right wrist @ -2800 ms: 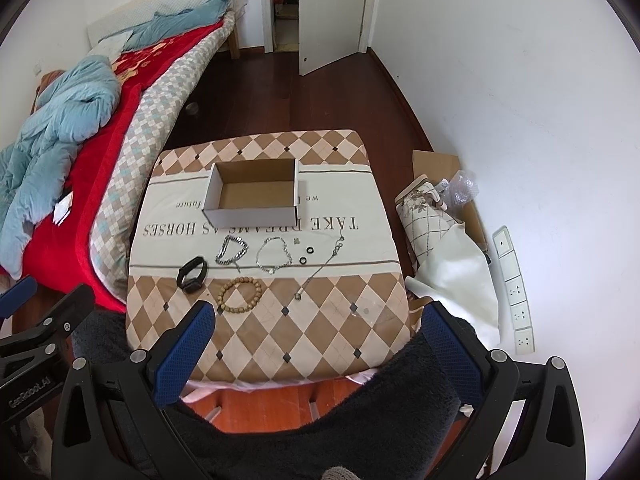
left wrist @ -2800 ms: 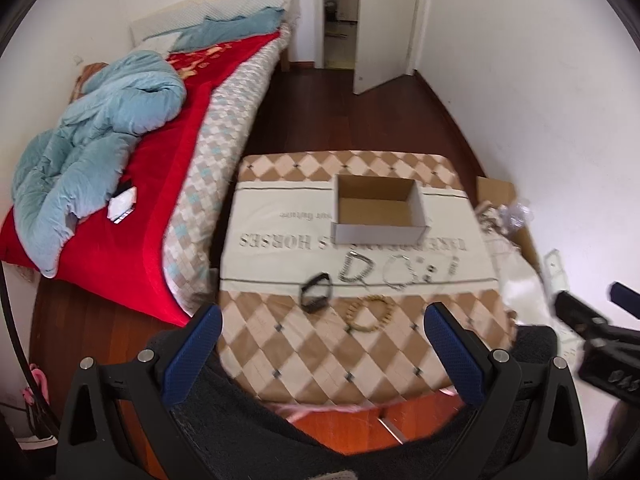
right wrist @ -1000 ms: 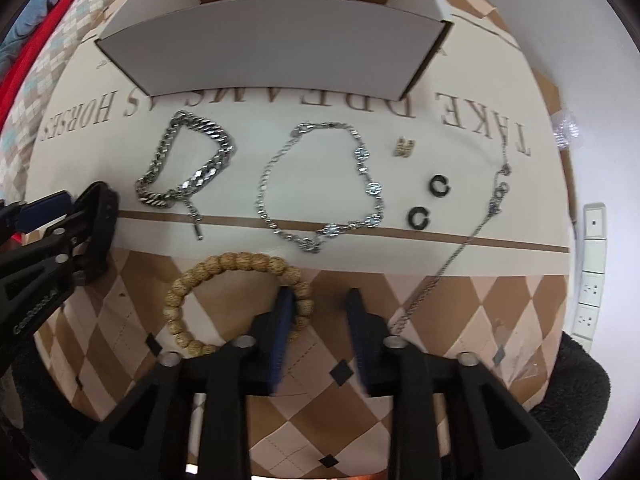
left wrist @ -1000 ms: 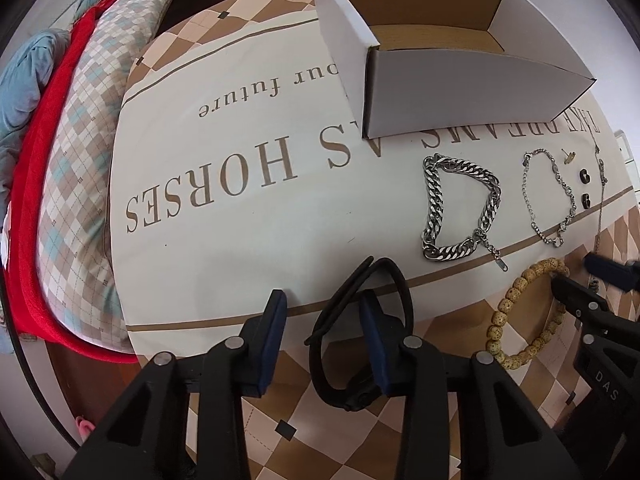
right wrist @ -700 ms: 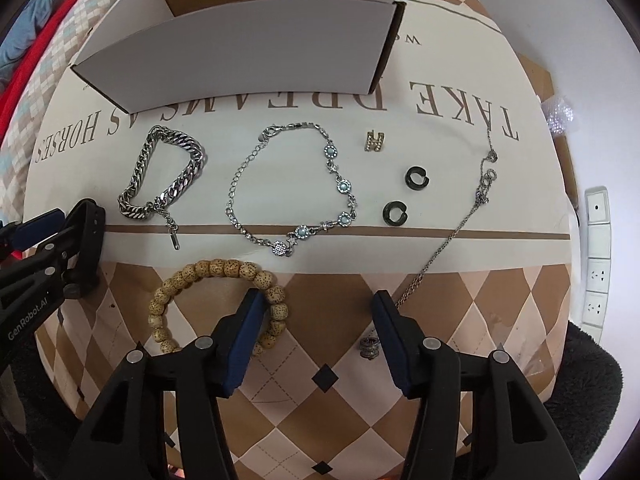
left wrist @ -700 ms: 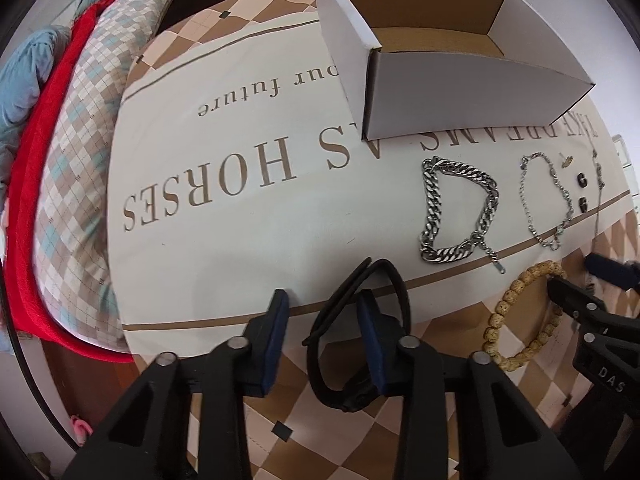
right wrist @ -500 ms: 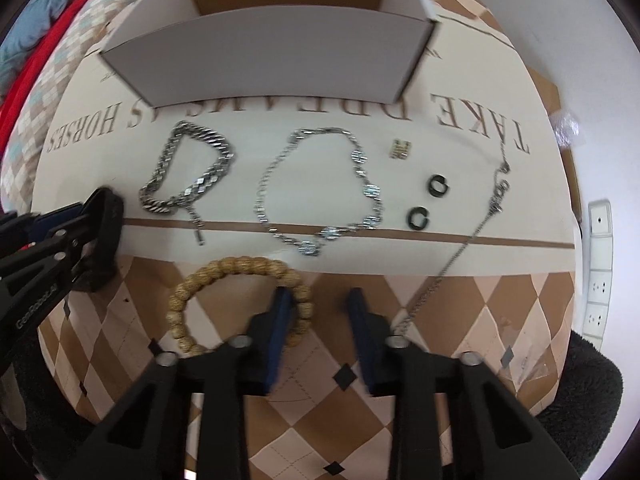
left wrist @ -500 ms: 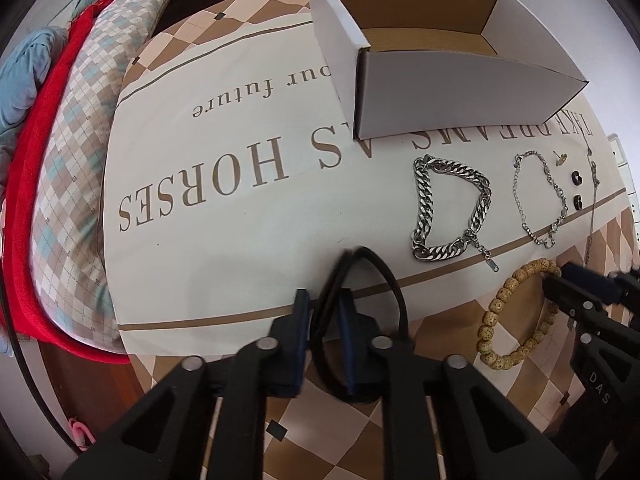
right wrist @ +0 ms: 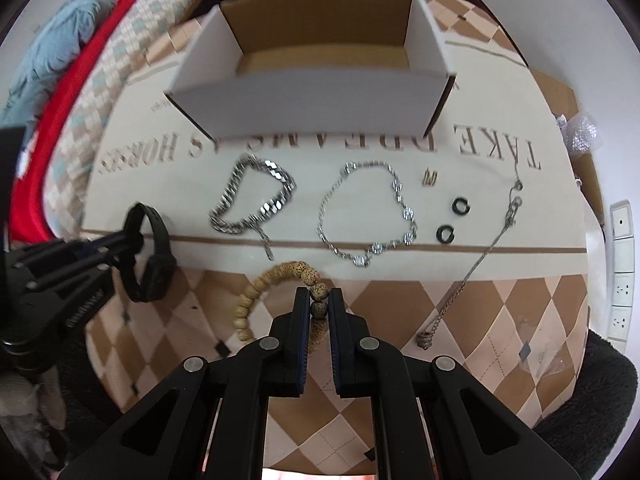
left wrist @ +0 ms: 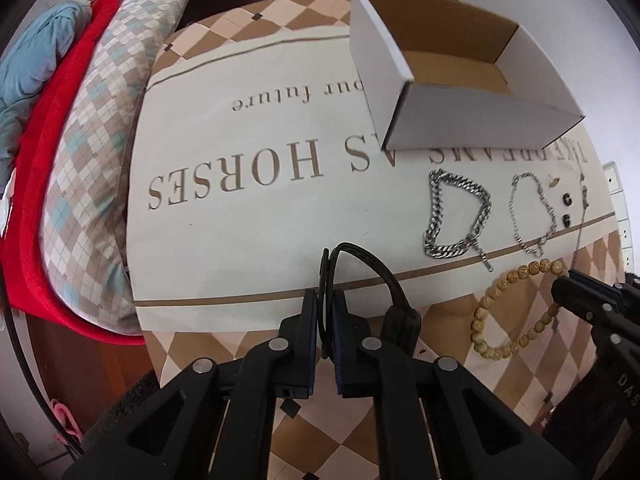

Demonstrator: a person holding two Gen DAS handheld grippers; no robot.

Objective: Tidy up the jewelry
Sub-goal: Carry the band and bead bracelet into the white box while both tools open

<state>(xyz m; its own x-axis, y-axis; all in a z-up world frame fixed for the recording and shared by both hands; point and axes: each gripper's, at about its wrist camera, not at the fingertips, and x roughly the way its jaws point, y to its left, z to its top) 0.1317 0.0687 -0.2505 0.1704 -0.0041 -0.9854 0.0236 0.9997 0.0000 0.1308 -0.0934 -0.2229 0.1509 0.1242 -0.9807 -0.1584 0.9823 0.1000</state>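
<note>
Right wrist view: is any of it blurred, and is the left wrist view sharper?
Right wrist view: left edge smeared, blurring the HORSES lettering and left claw; the beaded bracelet stays crisp. Left wrist view: sharp overall, its lettering readable, with strong fisheye bending of the box.

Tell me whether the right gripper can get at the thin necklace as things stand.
Probably not yet. The right gripper is shut on the bead bracelet, so it has no free grip. The necklace lies bare on the tablecloth just to its right, nothing on it; once the beads go into the box, reach looks easy.
</note>
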